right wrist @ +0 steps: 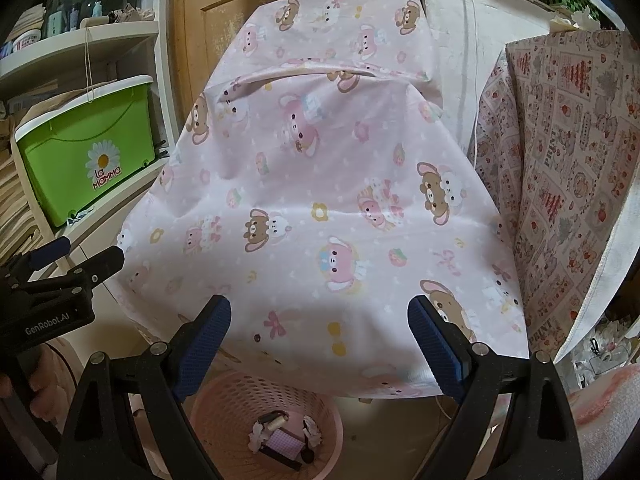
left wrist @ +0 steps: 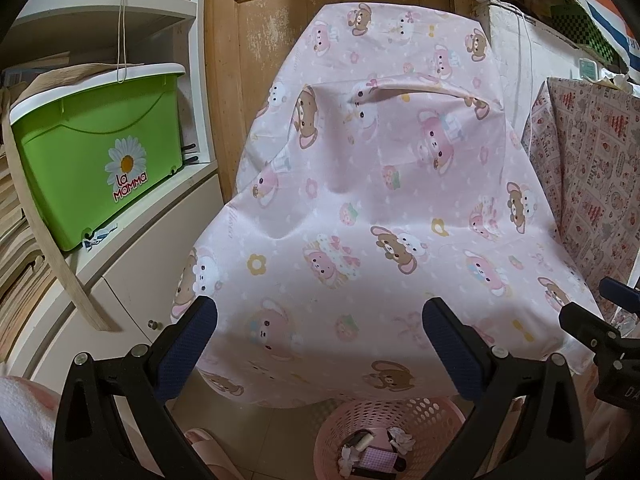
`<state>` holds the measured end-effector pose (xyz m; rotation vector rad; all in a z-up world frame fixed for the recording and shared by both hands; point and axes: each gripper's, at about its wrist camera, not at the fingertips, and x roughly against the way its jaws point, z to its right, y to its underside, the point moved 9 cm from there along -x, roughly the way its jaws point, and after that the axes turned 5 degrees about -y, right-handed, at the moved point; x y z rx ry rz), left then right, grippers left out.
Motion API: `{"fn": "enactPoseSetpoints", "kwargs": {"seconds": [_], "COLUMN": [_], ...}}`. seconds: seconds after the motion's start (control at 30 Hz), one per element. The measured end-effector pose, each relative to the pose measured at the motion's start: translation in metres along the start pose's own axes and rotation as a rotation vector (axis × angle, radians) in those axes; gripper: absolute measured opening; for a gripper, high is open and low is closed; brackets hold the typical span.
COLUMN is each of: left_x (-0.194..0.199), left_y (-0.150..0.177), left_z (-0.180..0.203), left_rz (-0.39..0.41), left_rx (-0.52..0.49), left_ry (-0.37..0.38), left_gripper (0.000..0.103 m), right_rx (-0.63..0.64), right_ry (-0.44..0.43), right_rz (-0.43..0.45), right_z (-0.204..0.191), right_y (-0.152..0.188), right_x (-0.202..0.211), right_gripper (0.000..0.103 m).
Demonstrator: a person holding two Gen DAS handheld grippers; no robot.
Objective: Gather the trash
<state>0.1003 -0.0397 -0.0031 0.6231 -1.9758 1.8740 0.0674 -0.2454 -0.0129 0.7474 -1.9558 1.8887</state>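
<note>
Both the left gripper and the right gripper stand spread wide and empty above the pink basket holding trash.

Soft even light, sharp (edges warped)

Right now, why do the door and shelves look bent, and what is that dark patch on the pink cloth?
Left wrist view: the fisheye lens bows the wooden door and darkens the corners. Right wrist view: a soft shadow lies on the pink cloth between the open right gripper fingers; sharp centre, no glare.
</note>
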Motion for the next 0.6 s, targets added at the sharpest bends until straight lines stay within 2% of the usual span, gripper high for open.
{"fn": "enactPoseSetpoints", "kwargs": {"seconds": [0.6], "left_x": [-0.0002], "left_y": [-0.0005], "left_z": [-0.0017], "left_rz": [-0.004], "left_rx": [0.012], "left_ry": [-0.002], "left_gripper": [0.102], "right_rx": [0.000], "right_ry": [0.000], "right_rz": [-0.003], "right_z": [0.0013], "right_y": [0.0021], "right_x": [-0.0008], "right_gripper": [0.091]}}
